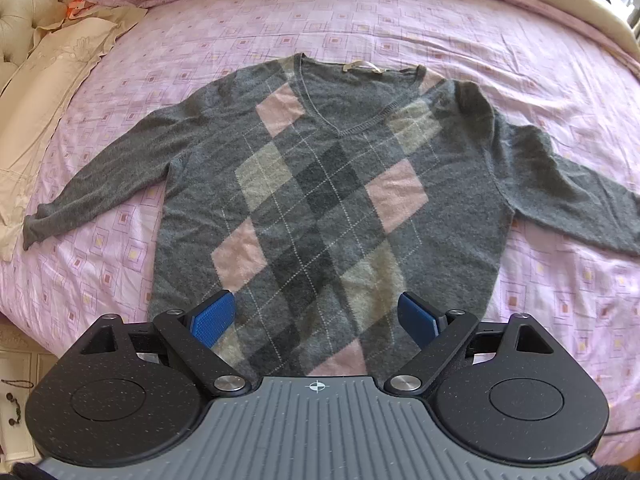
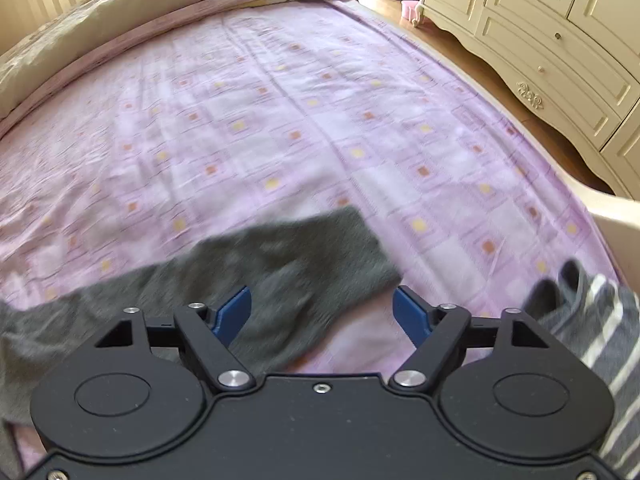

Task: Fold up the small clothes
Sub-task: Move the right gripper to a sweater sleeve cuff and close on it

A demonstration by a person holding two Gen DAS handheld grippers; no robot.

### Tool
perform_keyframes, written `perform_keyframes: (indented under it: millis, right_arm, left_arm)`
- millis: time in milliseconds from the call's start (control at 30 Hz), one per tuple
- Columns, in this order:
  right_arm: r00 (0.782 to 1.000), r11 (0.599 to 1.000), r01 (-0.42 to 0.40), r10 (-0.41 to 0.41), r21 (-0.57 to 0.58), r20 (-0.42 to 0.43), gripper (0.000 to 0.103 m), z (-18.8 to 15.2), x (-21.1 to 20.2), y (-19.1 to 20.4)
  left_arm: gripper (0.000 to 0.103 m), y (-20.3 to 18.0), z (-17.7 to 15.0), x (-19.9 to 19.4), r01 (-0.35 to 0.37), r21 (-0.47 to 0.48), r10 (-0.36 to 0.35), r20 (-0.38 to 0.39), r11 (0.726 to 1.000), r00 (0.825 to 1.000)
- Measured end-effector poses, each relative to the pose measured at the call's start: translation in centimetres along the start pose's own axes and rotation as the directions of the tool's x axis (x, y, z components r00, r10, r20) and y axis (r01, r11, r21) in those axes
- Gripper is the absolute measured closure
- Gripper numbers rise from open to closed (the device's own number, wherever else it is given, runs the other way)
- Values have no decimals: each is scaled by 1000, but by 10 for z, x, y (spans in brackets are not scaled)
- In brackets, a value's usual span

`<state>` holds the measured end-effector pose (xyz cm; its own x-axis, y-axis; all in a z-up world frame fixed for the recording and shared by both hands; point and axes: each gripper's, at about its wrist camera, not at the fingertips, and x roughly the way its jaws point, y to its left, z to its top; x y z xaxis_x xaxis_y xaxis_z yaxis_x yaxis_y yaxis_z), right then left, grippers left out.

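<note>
A grey V-neck sweater (image 1: pixel 328 200) with a pink and beige argyle front lies flat and face up on the pink patterned bed sheet (image 1: pixel 280 32), both sleeves spread out. My left gripper (image 1: pixel 316 318) hovers open over the sweater's hem, its blue pads (image 1: pixel 212 320) wide apart with nothing between them. In the right wrist view, a grey sleeve (image 2: pixel 280 264) of the sweater stretches across the sheet (image 2: pixel 280 120). My right gripper (image 2: pixel 322 312) stands open above the sleeve's cuff end, holding nothing.
A beige pillow (image 1: pixel 52 80) and tufted headboard (image 1: pixel 28 0) are at the left. A rolled beige duvet (image 2: pixel 80 12) lines the bed's far side. A grey striped garment (image 2: pixel 600 340) lies at the right bed edge. Cream drawers (image 2: pixel 560 40) stand across a wooden floor.
</note>
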<state>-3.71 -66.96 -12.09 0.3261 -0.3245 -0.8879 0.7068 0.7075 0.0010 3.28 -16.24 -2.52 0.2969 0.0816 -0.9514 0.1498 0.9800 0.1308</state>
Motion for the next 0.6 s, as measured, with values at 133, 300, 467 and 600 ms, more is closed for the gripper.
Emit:
perform_keyframes:
  millis: [133, 300, 467, 600]
  right_arm:
    - [1000, 1000, -12, 12, -3, -8, 33, 13, 25, -10]
    - [998, 999, -50, 49, -18, -34, 37, 14, 46, -16]
    - [994, 994, -109, 109, 11, -18, 27, 11, 53, -25]
    - [993, 994, -112, 112, -4, -23, 26, 11, 53, -23]
  left_arm:
    - [14, -6, 3, 3, -14, -8, 14, -19, 1000, 1000]
    - [14, -11, 6, 7, -37, -11, 36, -40, 999, 999]
    - [14, -16, 7, 10, -47, 1, 47, -60, 999, 997]
    - [14, -19, 8, 12, -48, 6, 48, -70, 999, 996]
